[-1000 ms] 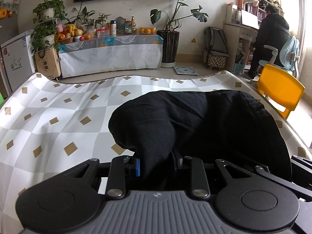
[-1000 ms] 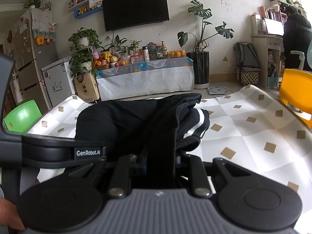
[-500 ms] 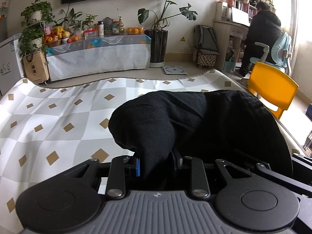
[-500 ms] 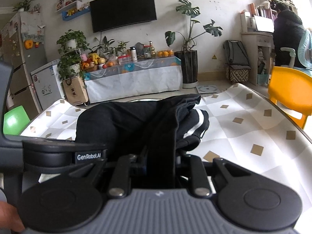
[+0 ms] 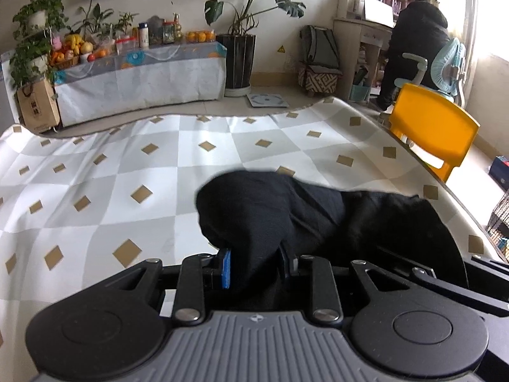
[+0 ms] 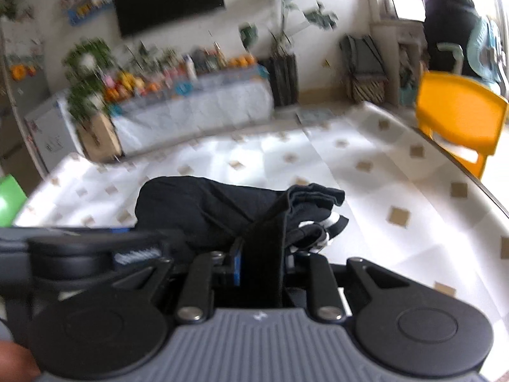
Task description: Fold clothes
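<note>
A: Where is the black garment [image 5: 296, 219] now?

B: It lies bunched on the checkered tablecloth [image 5: 127, 172], in the lower middle of both views. In the right wrist view the black garment [image 6: 210, 210] shows a white stripe at its 3 o'clock end.

A: And the fingers?

B: The left gripper [image 5: 254, 264] is clamped on a thick fold of the cloth; one blue pad [image 5: 226, 267] presses its side. The right gripper [image 6: 262, 261] is closed tightly on a flat black band of the same garment, which rises between its fingers.

A: What stands around the table?

B: A yellow chair [image 5: 435, 137] is at 3 o'clock, just beside the table edge. At 12 o'clock, well apart, there is a long side table [image 5: 140, 86] with fruit and bottles, and a monstera plant [image 5: 251, 9]. At 2 o'clock a person in dark clothes [image 5: 413, 38] is at a desk. The right view is blurred.
</note>
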`<action>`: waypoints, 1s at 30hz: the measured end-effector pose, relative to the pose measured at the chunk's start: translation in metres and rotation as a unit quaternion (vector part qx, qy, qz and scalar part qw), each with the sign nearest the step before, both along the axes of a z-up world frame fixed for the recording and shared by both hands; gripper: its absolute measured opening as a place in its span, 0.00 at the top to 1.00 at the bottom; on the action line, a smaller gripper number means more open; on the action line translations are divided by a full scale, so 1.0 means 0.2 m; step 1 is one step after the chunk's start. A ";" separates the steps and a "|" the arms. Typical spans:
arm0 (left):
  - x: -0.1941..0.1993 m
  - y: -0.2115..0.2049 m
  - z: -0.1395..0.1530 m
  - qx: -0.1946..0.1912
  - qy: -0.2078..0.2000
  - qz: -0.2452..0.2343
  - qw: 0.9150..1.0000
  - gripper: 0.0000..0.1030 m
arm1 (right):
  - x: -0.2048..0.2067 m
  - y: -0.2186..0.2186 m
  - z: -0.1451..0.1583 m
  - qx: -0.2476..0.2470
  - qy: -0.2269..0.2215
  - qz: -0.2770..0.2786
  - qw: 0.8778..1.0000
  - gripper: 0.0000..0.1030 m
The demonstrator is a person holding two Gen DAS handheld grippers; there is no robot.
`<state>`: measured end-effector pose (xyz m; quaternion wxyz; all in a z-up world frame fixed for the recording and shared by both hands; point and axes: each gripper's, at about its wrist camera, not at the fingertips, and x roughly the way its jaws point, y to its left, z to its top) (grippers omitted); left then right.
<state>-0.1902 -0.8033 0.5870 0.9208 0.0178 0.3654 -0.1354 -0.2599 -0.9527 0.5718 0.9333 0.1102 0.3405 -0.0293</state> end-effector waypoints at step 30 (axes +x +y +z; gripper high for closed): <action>-0.05 -0.02 -0.56 0.031 0.158 -0.005 0.987 0.33 | 0.26 -0.19 -0.32 0.183 0.116 0.003 0.976 0.45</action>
